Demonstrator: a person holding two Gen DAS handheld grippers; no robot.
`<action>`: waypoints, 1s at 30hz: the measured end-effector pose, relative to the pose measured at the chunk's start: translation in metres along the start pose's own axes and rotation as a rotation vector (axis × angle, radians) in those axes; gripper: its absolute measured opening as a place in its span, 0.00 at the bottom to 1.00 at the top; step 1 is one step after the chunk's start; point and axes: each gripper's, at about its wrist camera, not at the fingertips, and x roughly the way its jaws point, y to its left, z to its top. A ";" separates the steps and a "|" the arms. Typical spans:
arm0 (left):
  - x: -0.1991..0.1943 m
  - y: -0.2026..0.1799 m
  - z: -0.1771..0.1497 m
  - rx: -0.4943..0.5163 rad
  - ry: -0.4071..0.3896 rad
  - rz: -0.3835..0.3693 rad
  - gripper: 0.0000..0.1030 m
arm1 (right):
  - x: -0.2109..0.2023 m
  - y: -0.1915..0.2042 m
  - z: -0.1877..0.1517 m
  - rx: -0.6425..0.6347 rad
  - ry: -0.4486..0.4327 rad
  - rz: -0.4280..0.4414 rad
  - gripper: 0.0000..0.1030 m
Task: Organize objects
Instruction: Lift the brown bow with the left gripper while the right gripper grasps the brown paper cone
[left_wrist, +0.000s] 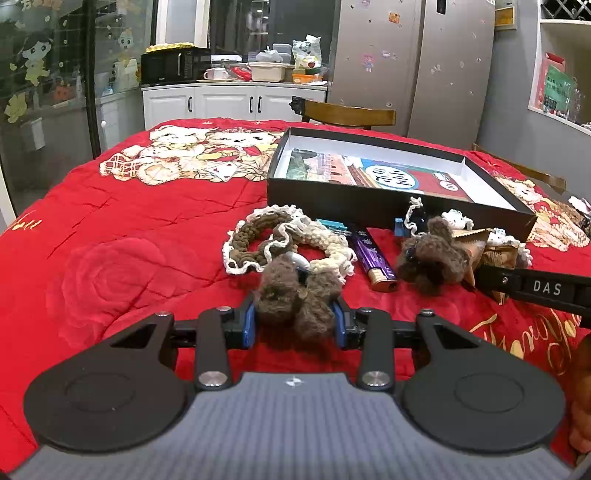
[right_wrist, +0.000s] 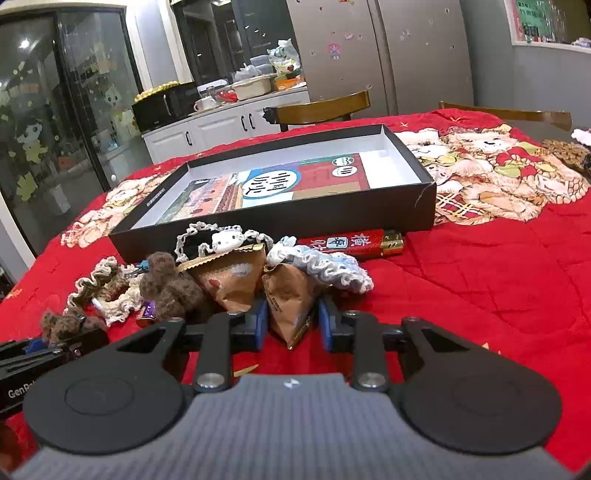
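My left gripper (left_wrist: 295, 321) sits low over the red quilt (left_wrist: 129, 240), and its blue pads are pressed against both sides of a brown fuzzy toy (left_wrist: 295, 299), so I count that as a grip. Just beyond it lies a brown and cream crocheted band (left_wrist: 280, 240), with a purple lighter (left_wrist: 375, 258) touching its right edge. A second brown fuzzy toy (left_wrist: 432, 258) rests right of the lighter, near the tip of my other tool.

My right gripper (right_wrist: 290, 319) has a brown paper packet (right_wrist: 290, 299) standing between its fingers. The left pad touches the packet, but a thin gap seems to show at the right pad, so I cannot tell whether it is truly pinched. A second paper packet (right_wrist: 231, 280) leans just left of it, with a small white cat charm (right_wrist: 225, 240) on a lacy black scrunchie above. A pale blue frilly scrunchie (right_wrist: 332, 267) lies just right of the packets, and a red lighter (right_wrist: 354, 242) lies behind it against the box wall.

Farther back, the open black box (right_wrist: 280, 221) sits on the quilt with a printed card flat inside. Behind the table stand a wooden chair (right_wrist: 321, 107), white cabinets (left_wrist: 221, 103) and a steel fridge (left_wrist: 413, 62).
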 end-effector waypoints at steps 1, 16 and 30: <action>0.000 0.000 0.000 -0.001 -0.002 0.001 0.43 | 0.000 -0.001 0.000 0.007 -0.001 0.004 0.30; -0.015 -0.012 -0.007 0.068 -0.036 -0.027 0.42 | -0.027 -0.011 -0.014 0.057 -0.001 0.043 0.29; -0.021 -0.007 -0.009 0.013 -0.062 0.045 0.43 | -0.046 -0.011 -0.016 0.057 -0.030 0.057 0.29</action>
